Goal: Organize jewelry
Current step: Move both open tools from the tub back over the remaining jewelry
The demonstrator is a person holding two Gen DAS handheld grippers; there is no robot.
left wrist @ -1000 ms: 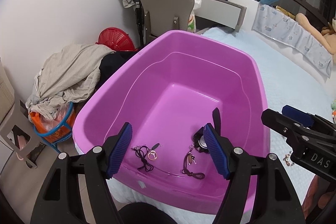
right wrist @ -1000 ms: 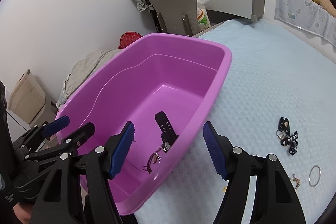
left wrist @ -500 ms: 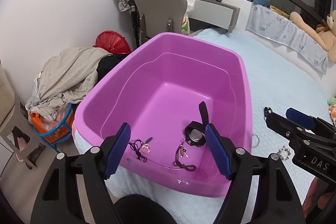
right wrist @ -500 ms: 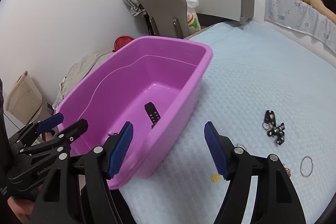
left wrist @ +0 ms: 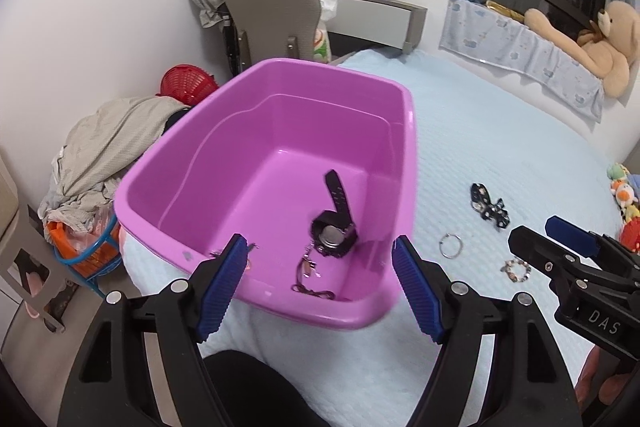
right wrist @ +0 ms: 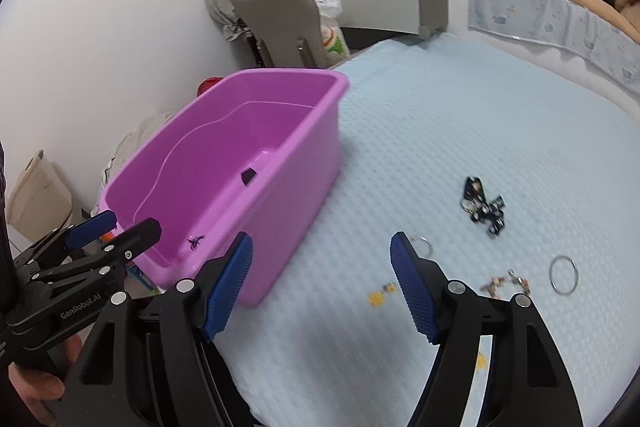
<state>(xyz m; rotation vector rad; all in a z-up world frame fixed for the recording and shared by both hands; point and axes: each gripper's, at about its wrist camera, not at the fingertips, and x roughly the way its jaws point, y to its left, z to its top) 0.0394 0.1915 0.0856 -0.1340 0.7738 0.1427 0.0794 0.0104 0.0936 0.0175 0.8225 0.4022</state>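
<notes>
A purple tub (left wrist: 406, 131) (right wrist: 304, 163) stands on the pale blue bed. Inside lie a black watch (left wrist: 334, 231) and a dark corded necklace (left wrist: 310, 277). On the bed to the tub's right lie a black keychain bundle (left wrist: 490, 205) (right wrist: 484, 207), a small metal ring (left wrist: 451, 245) (right wrist: 422, 245), a larger ring (right wrist: 563, 274), a beaded bracelet (left wrist: 518, 270) (right wrist: 506, 283) and a small yellow piece (right wrist: 376, 299). My left gripper (left wrist: 320, 287) is open and empty, above the tub's near rim. My right gripper (right wrist: 320, 291) is open and empty, above the bed beside the tub.
A grey chair (left wrist: 276, 15) with draped clothes stands behind the tub by the wall. A pile of laundry (left wrist: 104, 151) and a red basket (left wrist: 188, 83) lie on the floor to the left. A teddy bear (left wrist: 592, 47) sits on the window ledge.
Both grippers have swung right and pulled back from the tub. The loose jewelry on the bed has come into both views. Both stay open.
</notes>
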